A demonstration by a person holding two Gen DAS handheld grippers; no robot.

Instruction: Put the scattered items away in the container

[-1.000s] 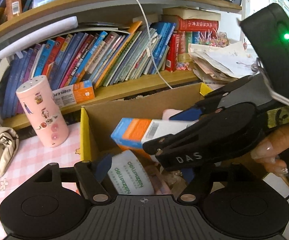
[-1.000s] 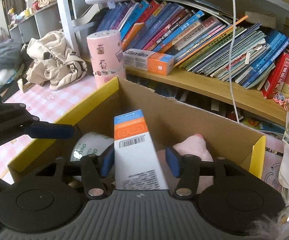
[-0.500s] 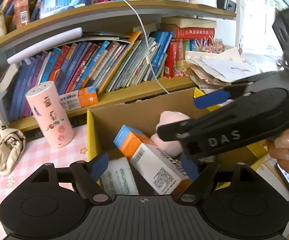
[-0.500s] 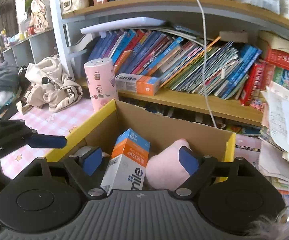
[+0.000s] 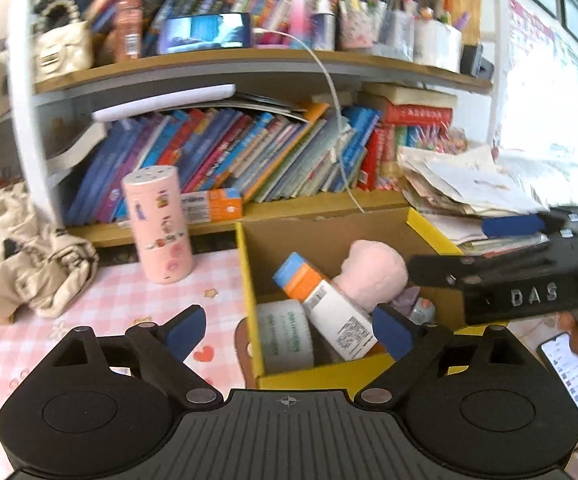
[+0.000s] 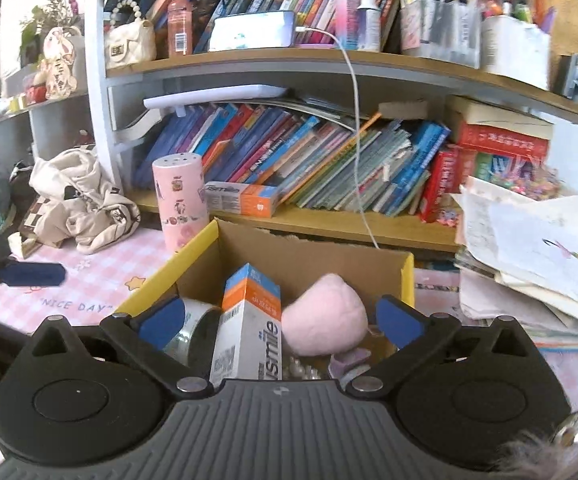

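Observation:
A cardboard box with yellow rims (image 5: 249, 280) stands on the pink checked table. Inside it, a blue, orange and white toothpaste box (image 5: 325, 304) leans between a white roll (image 5: 285, 332) and a pink plush (image 5: 373, 272). My left gripper (image 5: 289, 326) hovers just before the box's near edge. Its jaws are opening and its pads press on nothing. My right gripper (image 6: 279, 320) hangs over the box (image 6: 193, 248), above the toothpaste box (image 6: 249, 320) and plush (image 6: 325, 320). Its jaws are opening wide and grip nothing.
A pink bottle (image 5: 159, 224) stands left of the box, with a beige cloth bundle (image 5: 29, 256) further left. Behind are shelves of leaning books (image 5: 229, 152) and another toothpaste box (image 5: 213, 204). A loose paper stack (image 5: 469, 188) and a phone (image 5: 569, 376) lie to the right.
The right gripper let go of the toothpaste box, which now leans inside the cardboard box. Both grippers drew back and up from the box, and their jaws spread wider.

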